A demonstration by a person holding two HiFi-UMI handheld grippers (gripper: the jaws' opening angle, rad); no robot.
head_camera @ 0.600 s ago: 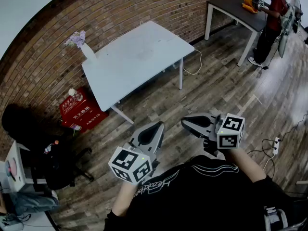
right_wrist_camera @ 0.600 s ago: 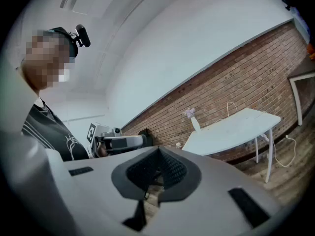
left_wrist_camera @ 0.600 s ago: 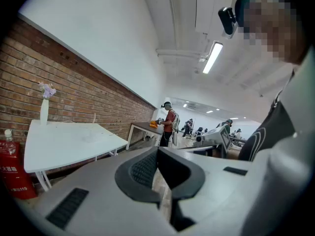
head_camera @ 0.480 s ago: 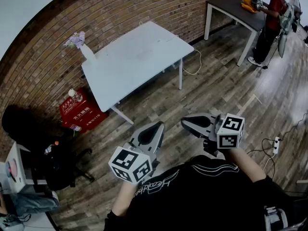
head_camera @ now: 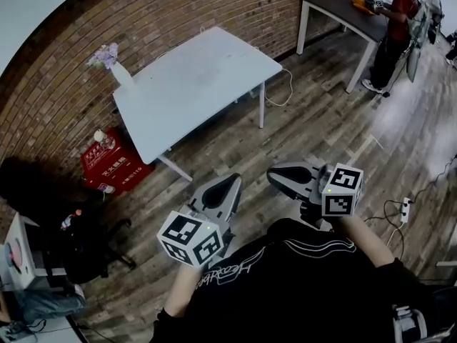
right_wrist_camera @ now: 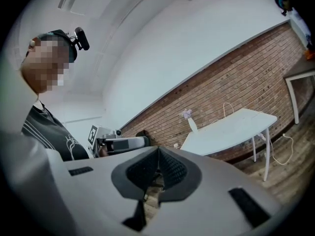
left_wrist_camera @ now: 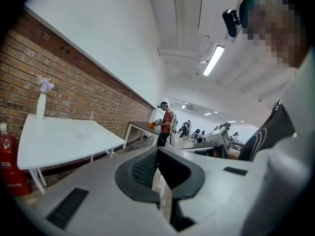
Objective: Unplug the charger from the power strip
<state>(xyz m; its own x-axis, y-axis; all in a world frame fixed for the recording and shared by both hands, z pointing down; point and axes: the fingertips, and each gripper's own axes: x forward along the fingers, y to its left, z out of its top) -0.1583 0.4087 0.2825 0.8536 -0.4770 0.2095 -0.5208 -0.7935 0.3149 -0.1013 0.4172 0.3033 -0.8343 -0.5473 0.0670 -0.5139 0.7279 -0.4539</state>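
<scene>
Power strip: small white power strip (head_camera: 405, 210), far right, and it's too small to tell what's plugged into it.
Bystander: person in a red top (head_camera: 401, 6), head sliced off by the top edge.
Dark table: on the dark rectangular table (head_camera: 335, 7) sits an orange object (head_camera: 360, 4), too small to identify.

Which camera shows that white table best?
The head view: the whole table top shows from above. The left gripper view catches it edge-on at the left; the right gripper view shows it small, from the side.
</scene>
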